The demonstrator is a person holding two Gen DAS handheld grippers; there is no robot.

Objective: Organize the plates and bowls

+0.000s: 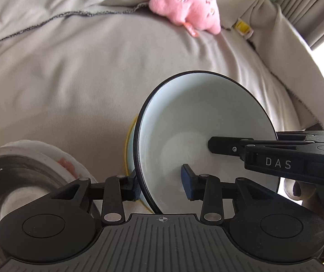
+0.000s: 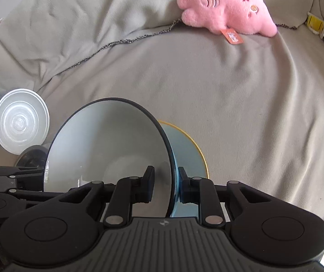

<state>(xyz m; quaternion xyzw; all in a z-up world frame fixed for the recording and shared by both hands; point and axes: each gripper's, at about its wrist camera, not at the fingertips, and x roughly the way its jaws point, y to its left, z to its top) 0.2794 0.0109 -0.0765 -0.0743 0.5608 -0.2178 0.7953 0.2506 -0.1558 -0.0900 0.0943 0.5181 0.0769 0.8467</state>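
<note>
A pale blue bowl with a black rim (image 1: 198, 117) (image 2: 107, 140) sits tilted over a yellow-rimmed light blue plate (image 2: 186, 154) (image 1: 129, 145) on the beige sofa cover. My left gripper (image 1: 162, 183) straddles the bowl's left rim, one pad outside, one inside, with a gap to the wall. My right gripper (image 2: 165, 182) straddles the bowl's right rim, its pads close on the wall. The right gripper's fingers (image 1: 225, 147) show inside the bowl in the left wrist view.
A steel bowl (image 1: 14, 185) rests on a white patterned plate (image 1: 55, 156) at lower left. A white ribbed plate (image 2: 20, 124) lies at left, by clutter. A pink plush toy (image 2: 227, 13) (image 1: 184, 6) lies at the back of the sofa.
</note>
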